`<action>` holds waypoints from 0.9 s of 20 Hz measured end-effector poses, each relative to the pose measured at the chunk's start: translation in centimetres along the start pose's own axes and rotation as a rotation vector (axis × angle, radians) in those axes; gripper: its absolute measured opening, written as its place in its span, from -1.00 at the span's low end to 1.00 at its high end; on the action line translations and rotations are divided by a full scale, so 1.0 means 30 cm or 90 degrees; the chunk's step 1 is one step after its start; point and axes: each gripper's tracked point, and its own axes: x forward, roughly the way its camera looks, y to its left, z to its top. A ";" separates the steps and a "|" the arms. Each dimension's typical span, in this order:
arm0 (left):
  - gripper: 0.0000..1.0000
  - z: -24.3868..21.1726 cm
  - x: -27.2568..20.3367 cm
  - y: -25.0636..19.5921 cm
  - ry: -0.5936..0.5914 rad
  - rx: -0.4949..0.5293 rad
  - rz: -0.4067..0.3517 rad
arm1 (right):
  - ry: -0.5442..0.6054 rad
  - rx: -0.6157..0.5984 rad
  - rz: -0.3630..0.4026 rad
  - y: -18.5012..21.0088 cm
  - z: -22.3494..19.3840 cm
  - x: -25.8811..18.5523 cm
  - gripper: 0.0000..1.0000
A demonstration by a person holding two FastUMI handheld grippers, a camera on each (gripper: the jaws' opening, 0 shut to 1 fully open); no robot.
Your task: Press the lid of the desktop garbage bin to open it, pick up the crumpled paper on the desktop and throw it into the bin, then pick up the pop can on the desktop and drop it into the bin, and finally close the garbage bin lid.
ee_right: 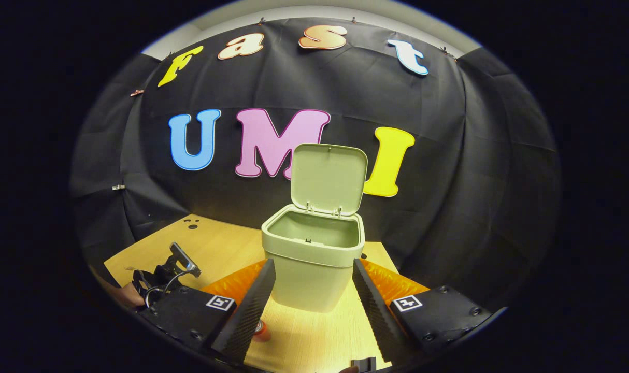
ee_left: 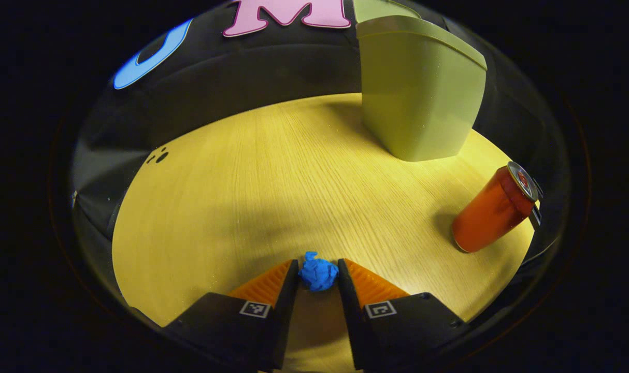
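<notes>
Nearest the lens in the left gripper view, the left tongs [ee_left: 318,274] are pinched narrow on the crumpled paper [ee_left: 318,273], a small, tightly wadded blue ball caught between both fingers right at their tips, low over the bench [ee_left: 242,176]. That grip looks shallow to me: held so near the tips, the ball could squirt out on the way to the bin, and being light it could bounce off the rim.

Farther off at 3 o'clock stands the pop can [ee_left: 495,209], red with a silver top, upright on the bench and well apart from the paper. A wide swing of the tongs toward the bin might clip it and tip it over. At 1 o'clock rises the garbage bin [ee_left: 418,88], pale green.

In the right gripper view the right tongs [ee_right: 313,290] are spread wide and hold nothing, framing the bin from the front. Its lid [ee_right: 329,178] stands up, the mouth open at 12 o'clock.
</notes>
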 end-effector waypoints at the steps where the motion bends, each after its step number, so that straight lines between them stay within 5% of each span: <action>1: -0.02 0.003 0.005 0.001 0.004 0.004 -0.002 | 0.002 -0.003 0.002 0.004 -0.003 -0.002 0.89; 8: -0.16 0.060 -0.067 -0.005 -0.024 0.013 0.001 | 0.007 -0.004 0.015 0.023 -0.017 0.001 0.89; 18: -0.16 0.384 -0.346 -0.018 -0.177 0.018 -0.001 | 0.023 -0.011 0.074 0.102 -0.067 0.012 0.89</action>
